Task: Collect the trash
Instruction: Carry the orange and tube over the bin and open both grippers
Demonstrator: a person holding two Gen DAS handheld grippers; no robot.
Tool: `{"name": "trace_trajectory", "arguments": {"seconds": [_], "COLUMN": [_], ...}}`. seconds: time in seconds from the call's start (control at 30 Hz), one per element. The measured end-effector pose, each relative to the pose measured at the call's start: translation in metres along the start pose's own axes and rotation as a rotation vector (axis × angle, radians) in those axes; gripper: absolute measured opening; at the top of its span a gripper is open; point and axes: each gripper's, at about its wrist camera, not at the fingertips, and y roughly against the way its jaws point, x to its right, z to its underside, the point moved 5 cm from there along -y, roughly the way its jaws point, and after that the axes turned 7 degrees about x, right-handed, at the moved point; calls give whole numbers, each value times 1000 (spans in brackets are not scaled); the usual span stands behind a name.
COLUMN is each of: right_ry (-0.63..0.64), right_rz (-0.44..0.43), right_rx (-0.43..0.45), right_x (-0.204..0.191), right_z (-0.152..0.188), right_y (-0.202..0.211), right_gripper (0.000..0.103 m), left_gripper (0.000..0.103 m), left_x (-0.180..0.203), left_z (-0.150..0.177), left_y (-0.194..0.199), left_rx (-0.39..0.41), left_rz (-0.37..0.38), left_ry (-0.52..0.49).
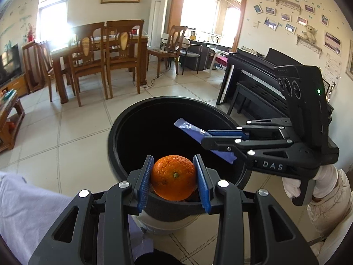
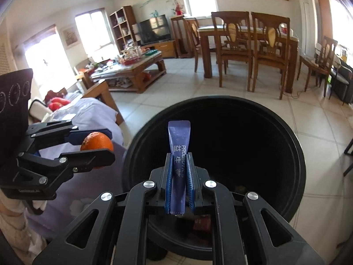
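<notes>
Standing on the tiled floor (image 1: 66,132), the black trash bin (image 1: 123,119) is gaping open beneath both tools, and dim shapes at its bottom in the right wrist view suggest some rubbish is already lying inside. The left gripper (image 1: 174,176) is holding its fingers clamped on an orange (image 1: 173,177) just over the bin's near rim, while the right gripper (image 2: 178,183) is pinching a purple probiotics sachet (image 2: 179,145) over the mouth. Judging from this, both pickups are finished and only the two releases are waiting.
</notes>
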Motion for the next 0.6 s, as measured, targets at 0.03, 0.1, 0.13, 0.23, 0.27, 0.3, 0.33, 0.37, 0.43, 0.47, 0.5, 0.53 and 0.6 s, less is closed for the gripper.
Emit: {"name": "trace_trajectory", "arguments": {"seconds": [0.03,0.1,0.13,0.23,0.27,0.3,0.33,0.37,0.43,0.47,0.5,0.53,0.6], "right_ry": [-7,-23,-31,-51,-56,-60,-64,-67,-73,-76,-81,-88,-90], "right_rz": [4,11,14,18,20,22,23,23,21,21,23,23,23], "right_rx": [-3,-9,-12,-17,-20,-22,-25,-27,-32,-33,-33,-38,-40], "right_x": [6,17,23,33,37,39,42,44,45,46,44,43,43], "right_z": [3,9,12,18,20,20,22,23,25,26,25,24,26], "right_y": [-1,0,-1,-5,-6,-8,-9,-10,-13,-13,-16,-18,-18], "right_gripper": [13,13,13,13,13,13,13,13,13,13,14,15,17], "left_gripper": [38,38,38,38,38,38,38,39,39,39,39,39,39], "left_x": [2,5,6,8,8,9,9,8,10,11,10,9,11], "left_z": [-1,-3,-2,2,2,2,3,3,5,6,6,6,7], "left_y": [-6,-17,-21,-29,-32,-36,-38,-41,-45,-47,-48,-49,-50], "left_rx": [-3,-12,-18,-34,-39,-44,-47,-51,-59,-63,-66,-69,-70], "left_rz": [4,10,12,16,17,19,21,23,21,17,15,13,1], "left_ry": [-3,-5,-6,-10,-9,-6,-3,-2,-6,-9,-8,-6,-4]}}
